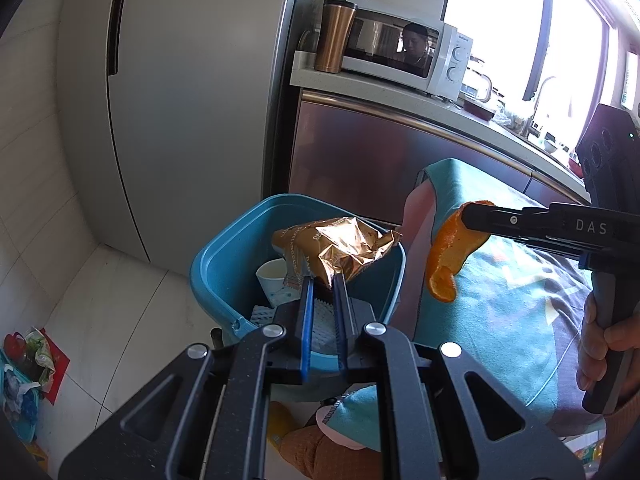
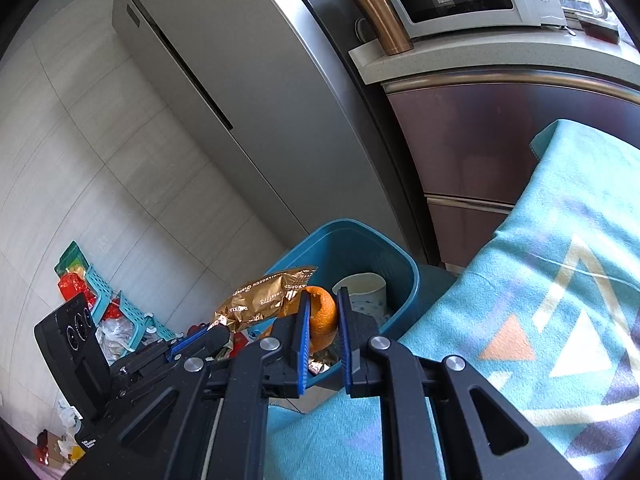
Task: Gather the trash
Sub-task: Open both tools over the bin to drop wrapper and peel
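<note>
My left gripper [image 1: 325, 280] is shut on a crumpled gold foil wrapper [image 1: 340, 246] and holds it over the blue bin [image 1: 216, 268]. A white paper cup [image 1: 274, 276] lies inside the bin. My right gripper [image 2: 323, 296] is shut on a piece of orange peel [image 2: 322, 316], held beside the bin's rim over the blanket's edge. In the left wrist view the right gripper [image 1: 470, 216] comes in from the right with the peel [image 1: 450, 252] hanging from it. In the right wrist view the left gripper [image 2: 200, 334] holds the wrapper [image 2: 260, 300] over the bin [image 2: 408, 276], with the cup [image 2: 364, 288] inside.
A turquoise patterned blanket [image 2: 540, 300] covers the surface at right. A grey fridge [image 1: 180, 100] stands behind the bin. A counter holds a microwave [image 1: 404, 52] and copper tumbler [image 1: 334, 36]. More trash and a turquoise basket [image 2: 116, 304] lie on the tiled floor at left.
</note>
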### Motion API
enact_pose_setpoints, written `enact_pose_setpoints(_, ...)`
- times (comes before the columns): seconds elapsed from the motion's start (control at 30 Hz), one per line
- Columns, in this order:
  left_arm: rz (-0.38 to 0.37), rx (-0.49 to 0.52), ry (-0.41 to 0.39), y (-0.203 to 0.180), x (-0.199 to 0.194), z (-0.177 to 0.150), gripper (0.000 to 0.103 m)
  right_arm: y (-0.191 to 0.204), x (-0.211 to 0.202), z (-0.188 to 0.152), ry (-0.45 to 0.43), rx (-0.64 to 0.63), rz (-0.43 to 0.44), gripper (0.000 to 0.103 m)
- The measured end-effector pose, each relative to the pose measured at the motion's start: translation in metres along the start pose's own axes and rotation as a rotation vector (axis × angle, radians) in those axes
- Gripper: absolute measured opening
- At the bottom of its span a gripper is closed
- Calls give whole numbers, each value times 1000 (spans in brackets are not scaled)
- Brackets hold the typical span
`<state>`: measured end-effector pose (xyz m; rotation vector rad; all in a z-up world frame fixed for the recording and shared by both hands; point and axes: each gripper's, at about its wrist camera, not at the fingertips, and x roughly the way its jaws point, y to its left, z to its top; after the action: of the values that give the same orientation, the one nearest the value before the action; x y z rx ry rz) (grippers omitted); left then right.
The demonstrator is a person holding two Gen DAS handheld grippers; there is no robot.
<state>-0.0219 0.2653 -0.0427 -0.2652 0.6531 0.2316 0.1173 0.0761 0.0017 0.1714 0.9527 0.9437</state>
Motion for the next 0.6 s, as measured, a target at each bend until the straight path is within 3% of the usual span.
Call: enact_pose_setpoints(0.6, 17, -5, 35, 2, 20, -2, 10, 0, 35, 3, 67, -4, -37, 12)
